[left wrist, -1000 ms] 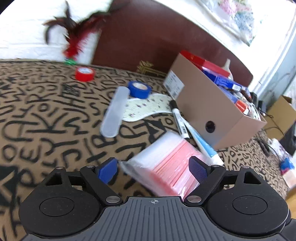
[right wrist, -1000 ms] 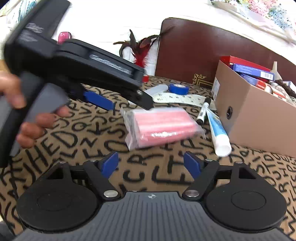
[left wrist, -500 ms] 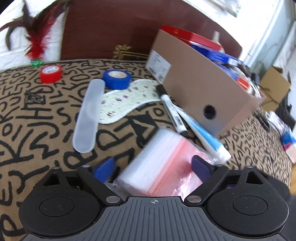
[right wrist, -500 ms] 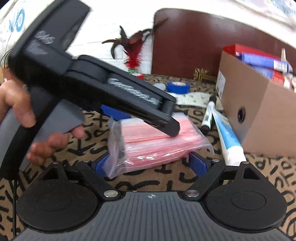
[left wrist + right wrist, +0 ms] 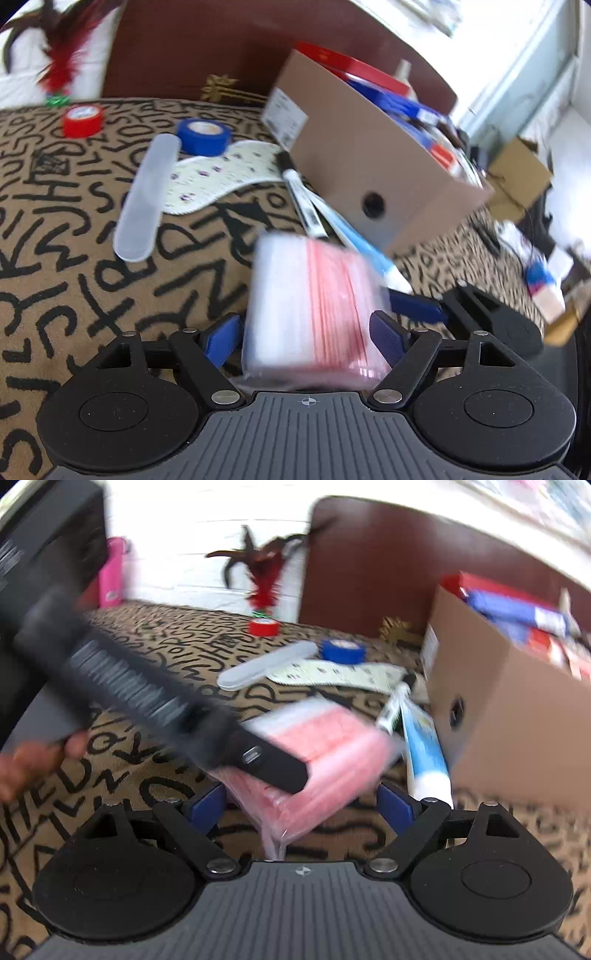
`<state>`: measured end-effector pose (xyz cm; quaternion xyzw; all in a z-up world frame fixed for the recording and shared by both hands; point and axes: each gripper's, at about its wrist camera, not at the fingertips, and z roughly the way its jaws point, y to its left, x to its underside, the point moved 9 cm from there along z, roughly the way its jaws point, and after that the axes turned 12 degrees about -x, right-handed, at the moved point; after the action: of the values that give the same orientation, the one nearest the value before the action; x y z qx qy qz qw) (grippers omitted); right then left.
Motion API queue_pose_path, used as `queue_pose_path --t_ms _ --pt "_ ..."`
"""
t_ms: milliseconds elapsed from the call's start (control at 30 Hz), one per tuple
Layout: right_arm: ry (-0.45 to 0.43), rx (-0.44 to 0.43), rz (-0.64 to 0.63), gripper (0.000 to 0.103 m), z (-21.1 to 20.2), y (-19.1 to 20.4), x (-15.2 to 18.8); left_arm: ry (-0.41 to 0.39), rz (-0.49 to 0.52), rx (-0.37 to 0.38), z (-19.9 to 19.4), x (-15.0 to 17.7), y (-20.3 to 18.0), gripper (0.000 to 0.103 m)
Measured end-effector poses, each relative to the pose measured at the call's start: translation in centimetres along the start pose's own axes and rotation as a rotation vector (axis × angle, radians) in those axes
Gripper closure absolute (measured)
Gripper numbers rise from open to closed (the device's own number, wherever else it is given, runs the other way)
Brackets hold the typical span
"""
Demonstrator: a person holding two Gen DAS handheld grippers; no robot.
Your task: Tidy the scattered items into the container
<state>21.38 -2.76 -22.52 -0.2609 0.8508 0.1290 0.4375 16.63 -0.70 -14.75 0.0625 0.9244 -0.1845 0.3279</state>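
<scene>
A clear bag of pink and red sheets (image 5: pixel 314 306) sits between the pads of my left gripper (image 5: pixel 308 338), which is closed on it, lifted and tilted. In the right wrist view the same bag (image 5: pixel 317 753) is held by the left gripper's black arm, and my right gripper (image 5: pixel 301 805) stands open around the bag's lower end. The cardboard box (image 5: pixel 373 184) holding red and blue packs stands to the right; it also shows in the right wrist view (image 5: pixel 517 731). A black marker (image 5: pixel 303 199) and a blue-white tube (image 5: pixel 365 251) lie beside the box.
On the letter-patterned cloth lie a clear plastic case (image 5: pixel 147 192), a white patterned insole (image 5: pixel 225 173), a blue tape roll (image 5: pixel 203 134) and a red tape roll (image 5: pixel 82 120). A red feather toy (image 5: pixel 264 587) and a brown headboard (image 5: pixel 221 59) stand behind.
My left gripper has closed on the bag and raised it off the cloth, tilting it. My right gripper has moved in around the bag's lower end.
</scene>
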Motion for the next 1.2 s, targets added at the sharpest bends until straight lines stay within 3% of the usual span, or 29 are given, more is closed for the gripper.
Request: queue_pose_path --t_ms 133,233,333,400,467,633,833,1033,1200 --pt "0.011 -0.004 -0.072 0.02 0.7 0.6 -0.5 0.003 0.019 -0.018 0.3 0.0 -0.1 0.032" --pt "0.011 0.0 -0.088 0.023 0.4 0.8 -0.6 0.003 0.03 -0.027 0.2 0.1 -0.2 0.032" --pt "0.015 -0.011 -0.092 0.021 0.7 0.7 -0.6 0.003 0.008 -0.032 0.6 -0.2 -0.2 0.025" --pt "0.014 -0.009 -0.104 0.021 1.0 0.6 -0.8 0.004 0.014 -0.044 0.9 -0.3 -0.3 0.026" --pt "0.011 -0.009 -0.085 0.022 1.4 0.5 -0.9 0.0 0.028 -0.069 0.8 -0.3 -0.5 0.035" --pt "0.0 -0.027 -0.049 0.027 0.5 0.9 -0.8 -0.003 0.061 -0.094 -0.7 0.5 -1.7 0.035" --pt "-0.047 -0.058 0.015 0.029 -3.2 1.6 -1.0 -0.044 0.079 -0.059 -4.1 0.2 -4.5 0.032" --pt "-0.168 0.005 0.002 0.029 -8.8 0.7 -3.2 -0.157 0.162 -0.029 -7.6 -2.6 -9.4 0.031" --pt "-0.244 0.072 0.017 0.029 -11.9 -1.9 -5.5 -0.202 0.223 0.007 -7.7 -6.3 -13.4 0.03"
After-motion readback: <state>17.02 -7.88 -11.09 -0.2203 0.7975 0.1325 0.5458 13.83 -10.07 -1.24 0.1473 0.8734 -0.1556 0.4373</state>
